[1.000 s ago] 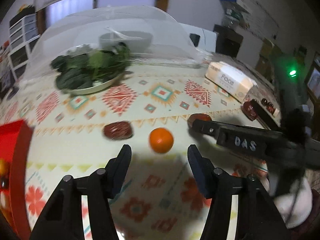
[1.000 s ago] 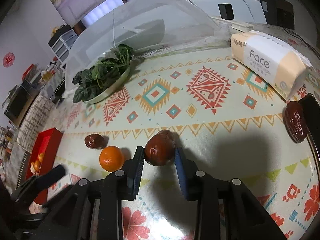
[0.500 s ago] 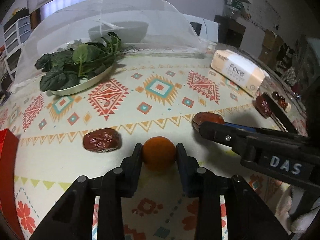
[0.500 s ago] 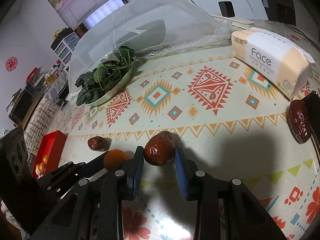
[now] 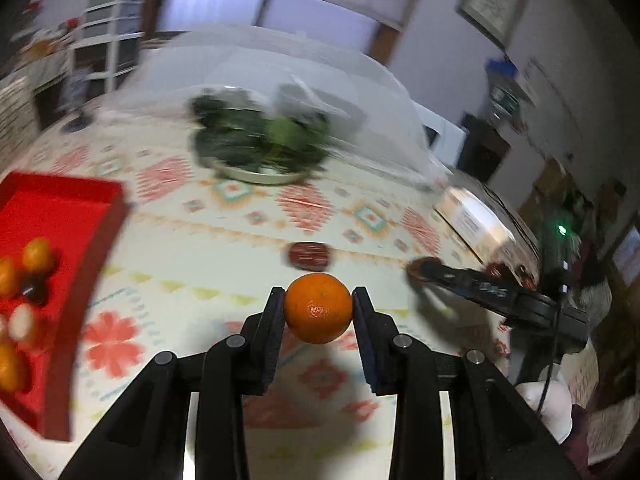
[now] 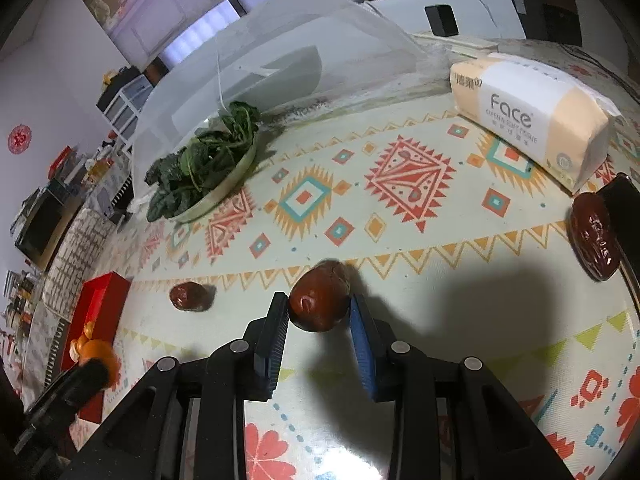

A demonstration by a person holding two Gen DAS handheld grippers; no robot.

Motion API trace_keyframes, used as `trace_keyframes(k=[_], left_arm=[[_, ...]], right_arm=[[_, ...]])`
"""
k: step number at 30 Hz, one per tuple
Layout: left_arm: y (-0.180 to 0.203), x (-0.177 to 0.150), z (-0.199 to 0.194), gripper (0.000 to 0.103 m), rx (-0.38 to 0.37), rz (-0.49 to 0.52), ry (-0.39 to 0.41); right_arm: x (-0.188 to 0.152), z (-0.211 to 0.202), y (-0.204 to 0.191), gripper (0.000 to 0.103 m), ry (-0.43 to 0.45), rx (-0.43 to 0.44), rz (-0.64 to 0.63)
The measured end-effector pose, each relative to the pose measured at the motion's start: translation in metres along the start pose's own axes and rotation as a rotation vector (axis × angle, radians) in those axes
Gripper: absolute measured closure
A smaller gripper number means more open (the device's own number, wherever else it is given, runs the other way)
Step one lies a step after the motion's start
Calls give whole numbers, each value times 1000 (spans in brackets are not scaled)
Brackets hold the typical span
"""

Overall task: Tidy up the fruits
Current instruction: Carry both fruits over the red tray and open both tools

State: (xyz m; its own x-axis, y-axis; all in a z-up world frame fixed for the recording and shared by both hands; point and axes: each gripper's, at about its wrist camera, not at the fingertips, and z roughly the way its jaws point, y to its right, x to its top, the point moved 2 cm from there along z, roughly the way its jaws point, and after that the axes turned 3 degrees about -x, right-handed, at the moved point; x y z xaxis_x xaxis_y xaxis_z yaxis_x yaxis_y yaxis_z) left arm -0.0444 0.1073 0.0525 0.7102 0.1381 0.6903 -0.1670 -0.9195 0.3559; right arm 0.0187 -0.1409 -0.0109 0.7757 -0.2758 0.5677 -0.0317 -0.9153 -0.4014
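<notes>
Left tool (image 5: pixel 319 300): clenched on a small orange (image 5: pixel 318 308), held clear above the patterned desk (image 5: pixel 200 256) at lower centre of the left view; both pads press the fruit's sides. Right tool (image 6: pixel 319 308): its pads sit at either side of a red-brown date (image 6: pixel 319 301) at lower centre of the right view, the right pad touching, a thin gap showing at the left; whether the date is truly gripped I cannot tell. It rests on or just above the cloth. Red tray (image 5: pixel 72 240): left edge of the left view, holding several oranges and pale, blurred items. Second date (image 6: pixel 188 297): loose on the desk, left of the right tool, well apart from the tray. Third date (image 6: pixel 592 236): right edge of the right view, beside a dark object. Plate of leafy greens (image 6: pixel 204 172): upper left of the right view, at the lip of a translucent mesh food cover (image 6: pixel 280 60). Tissue pack (image 6: pixel 528 116) marked "Face": upper right. The left view is motion-blurred beyond the tool.
</notes>
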Motion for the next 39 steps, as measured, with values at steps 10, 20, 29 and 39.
trace_keyframes(k=[10,20,29,39], left_arm=[[-90,-2,-84,70,91,-152,153],[-143,-15,-128,70,104,-229,218],[-177,-20,-137,70,165,-300,216],[-200,-25,-139,70,202,-351,215]], right_arm=[[-15,-39,-75,77,32,57,-115],[-29,-23,-88,74,17,-94,-194],[-31,21,-79,58,-61,-211,-253],[-31,8,-74,70,-34,-164,-174]])
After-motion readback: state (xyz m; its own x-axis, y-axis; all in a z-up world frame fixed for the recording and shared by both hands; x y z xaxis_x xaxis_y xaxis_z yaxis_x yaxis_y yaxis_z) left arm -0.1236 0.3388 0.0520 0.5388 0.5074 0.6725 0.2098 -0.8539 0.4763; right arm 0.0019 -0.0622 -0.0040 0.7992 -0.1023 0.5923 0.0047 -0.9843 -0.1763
